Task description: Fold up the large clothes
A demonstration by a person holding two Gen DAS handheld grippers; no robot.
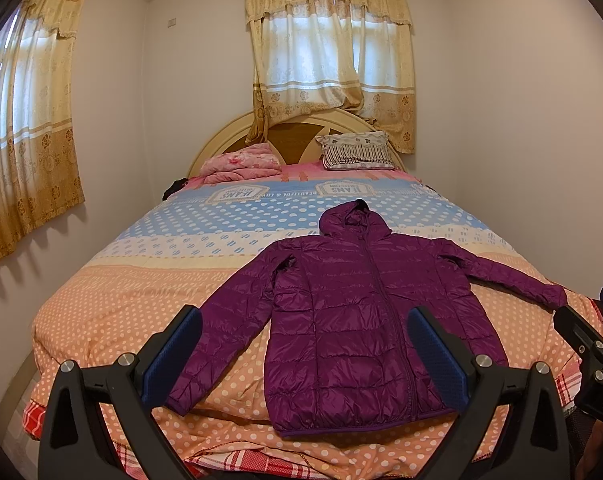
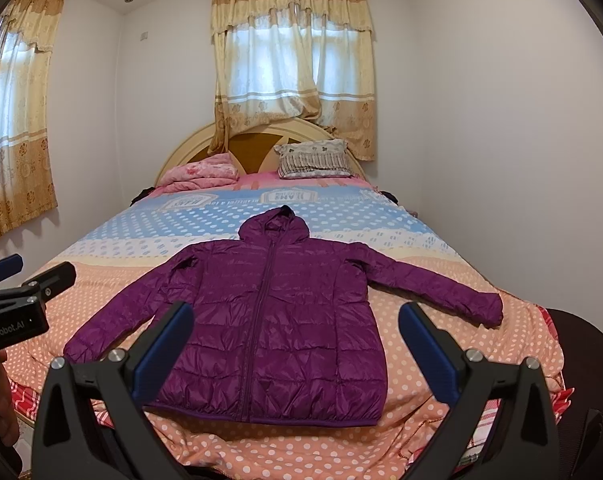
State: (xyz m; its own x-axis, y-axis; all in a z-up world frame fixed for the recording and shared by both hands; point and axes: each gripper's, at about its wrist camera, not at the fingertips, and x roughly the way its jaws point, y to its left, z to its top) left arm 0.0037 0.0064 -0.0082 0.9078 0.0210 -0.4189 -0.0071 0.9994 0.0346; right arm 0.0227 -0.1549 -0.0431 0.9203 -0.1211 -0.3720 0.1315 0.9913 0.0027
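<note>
A purple hooded puffer jacket (image 1: 353, 320) lies flat and zipped on the bed, front up, hood toward the headboard, both sleeves spread out; it also shows in the right wrist view (image 2: 269, 320). My left gripper (image 1: 305, 352) is open and empty, held above the foot of the bed near the jacket's left sleeve and hem. My right gripper (image 2: 297, 344) is open and empty, above the jacket's hem. The right gripper's body shows at the right edge of the left wrist view (image 1: 589, 340); the left gripper's shows at the left edge of the right wrist view (image 2: 25, 296).
The bed has a polka-dot quilt (image 1: 141, 292) in orange and blue. A folded pink blanket (image 1: 241, 164) and a striped pillow (image 1: 357, 152) lie by the headboard. Walls stand close on both sides. Curtains (image 1: 329, 52) hang behind.
</note>
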